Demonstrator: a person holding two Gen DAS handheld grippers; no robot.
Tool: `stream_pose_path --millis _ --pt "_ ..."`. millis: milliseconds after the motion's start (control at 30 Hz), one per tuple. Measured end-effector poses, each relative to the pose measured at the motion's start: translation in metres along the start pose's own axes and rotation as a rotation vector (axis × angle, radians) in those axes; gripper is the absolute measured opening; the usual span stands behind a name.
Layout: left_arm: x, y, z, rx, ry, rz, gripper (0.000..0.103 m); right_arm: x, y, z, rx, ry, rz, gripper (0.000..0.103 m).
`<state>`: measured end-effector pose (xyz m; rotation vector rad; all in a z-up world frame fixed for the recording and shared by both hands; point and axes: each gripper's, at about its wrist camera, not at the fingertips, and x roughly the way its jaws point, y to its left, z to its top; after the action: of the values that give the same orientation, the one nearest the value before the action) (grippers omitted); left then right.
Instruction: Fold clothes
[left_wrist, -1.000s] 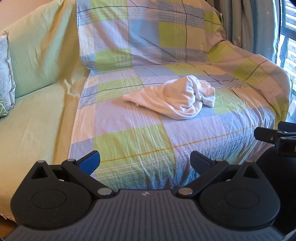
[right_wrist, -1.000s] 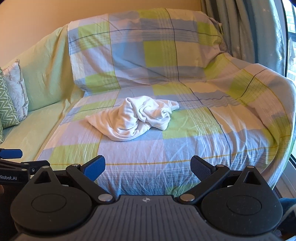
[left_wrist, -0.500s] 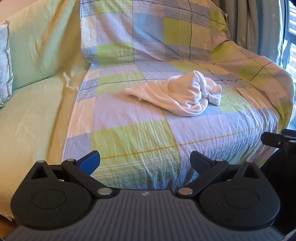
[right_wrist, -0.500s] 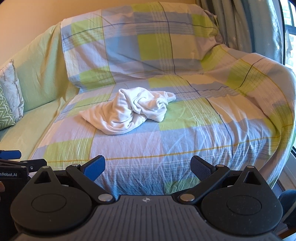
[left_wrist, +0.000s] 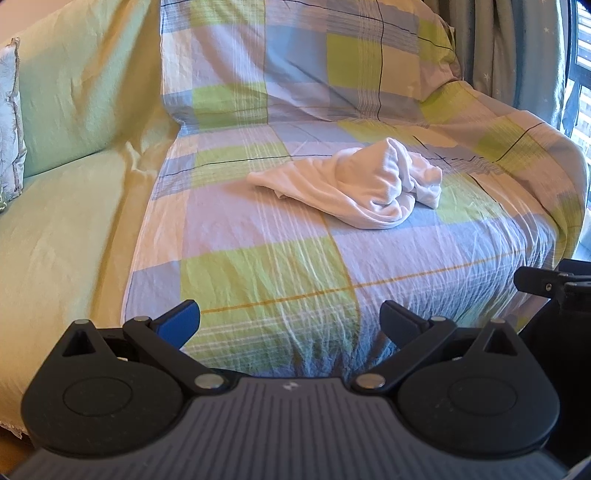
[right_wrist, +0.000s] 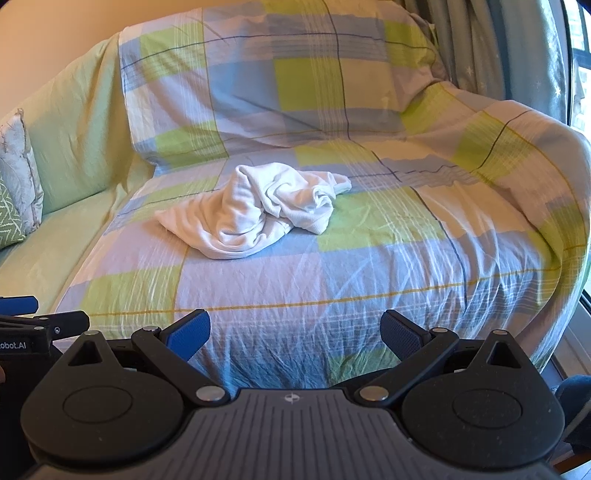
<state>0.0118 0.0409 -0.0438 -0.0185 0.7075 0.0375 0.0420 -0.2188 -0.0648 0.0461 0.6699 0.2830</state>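
Shirt lies crumpled, white, mid-seat on the plaid sheet over your sofa. Your left gripper is wide open, holding nothing, at the seat's front edge, well short of the shirt. Your right gripper is the same: wide open, empty.
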Motion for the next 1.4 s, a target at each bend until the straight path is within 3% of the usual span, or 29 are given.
stream_pose_path --millis 1400 --pt "0.012 -0.008 0.000 0.018 0.004 0.012 0.102 0.004 -0.003 0.000 0.015 0.017 -0.002 0.101"
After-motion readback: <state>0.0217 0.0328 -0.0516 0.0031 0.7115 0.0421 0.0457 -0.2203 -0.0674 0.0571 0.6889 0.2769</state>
